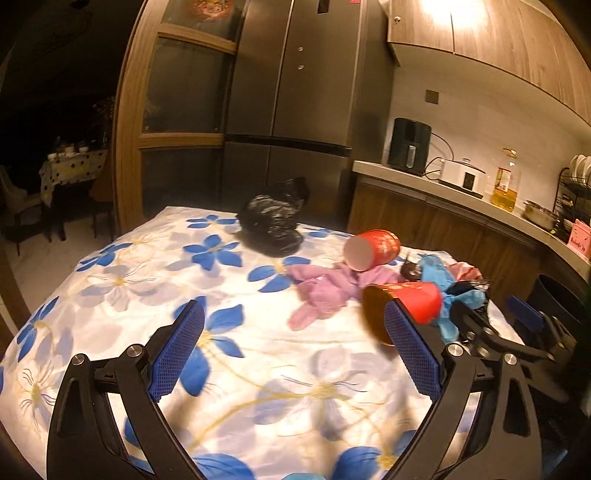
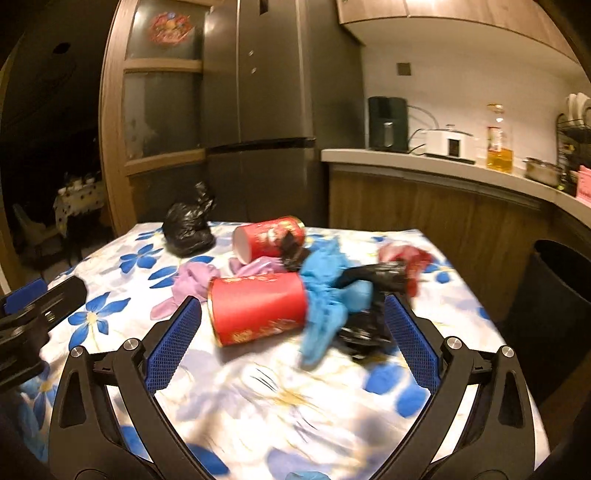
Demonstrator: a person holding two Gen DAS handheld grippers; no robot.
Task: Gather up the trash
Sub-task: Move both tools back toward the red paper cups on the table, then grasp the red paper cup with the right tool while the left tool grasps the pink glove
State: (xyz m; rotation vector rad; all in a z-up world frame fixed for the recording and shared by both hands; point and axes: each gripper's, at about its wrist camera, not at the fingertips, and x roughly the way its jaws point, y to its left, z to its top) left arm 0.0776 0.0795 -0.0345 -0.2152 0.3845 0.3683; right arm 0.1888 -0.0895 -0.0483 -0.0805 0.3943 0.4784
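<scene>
Right gripper [image 2: 293, 334], jaws wide apart and gripping nothing, with a tipped red paper cup [image 2: 258, 314] and a blue glove [image 2: 325, 314] lying on the floral tablecloth [image 2: 295, 406] just beyond its tips (partly blurred). Left gripper [image 1: 293, 343], likewise spread and empty. Farther: second red cup [image 1: 373, 249], pink glove [image 1: 321, 291], knotted black bag [image 1: 273, 221].

Warm, amber indoor light falls from the upper right, with blown-out glare on the wooden wall cabinets [image 1: 476, 22]. The floral cloth [image 1: 258, 332] is brightly lit; the room at left sinks into near black. Fisheye bending curves the fridge [image 2: 258, 92] and the frame edges. The right wrist view is motion-blurred, worst on the blue glove [image 2: 325, 295].
</scene>
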